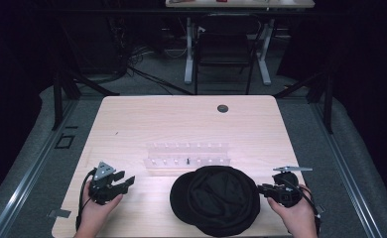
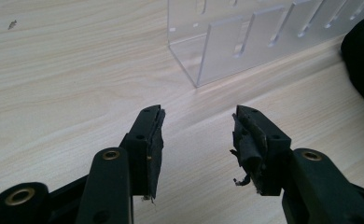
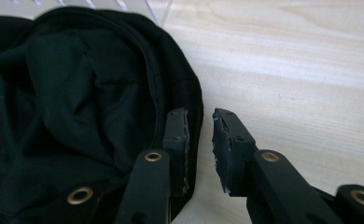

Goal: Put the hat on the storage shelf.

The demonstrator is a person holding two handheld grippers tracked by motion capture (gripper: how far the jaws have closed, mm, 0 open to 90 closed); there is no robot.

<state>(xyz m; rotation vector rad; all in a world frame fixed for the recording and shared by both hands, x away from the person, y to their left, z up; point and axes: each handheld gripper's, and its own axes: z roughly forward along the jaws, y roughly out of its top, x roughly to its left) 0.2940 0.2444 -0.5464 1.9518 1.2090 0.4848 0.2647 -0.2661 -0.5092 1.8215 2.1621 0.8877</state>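
The black cap point(image 1: 215, 200) lies between both grippers; the right gripper point(image 1: 264, 188), jaws slightly parted, straddles its edge; the left gripper point(image 1: 128, 181), spread and empty, sits apart.

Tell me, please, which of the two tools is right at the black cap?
The right tool: its open jaws straddle the rim of the black cap. The left tool, also open, hovers over bare table near the clear acrylic rack.

black hat point(image 3: 77, 116): cut off left of the jaws | clear slotted rack point(image 2: 245, 42): cut off beyond the jaws | rack contents: too small to tell
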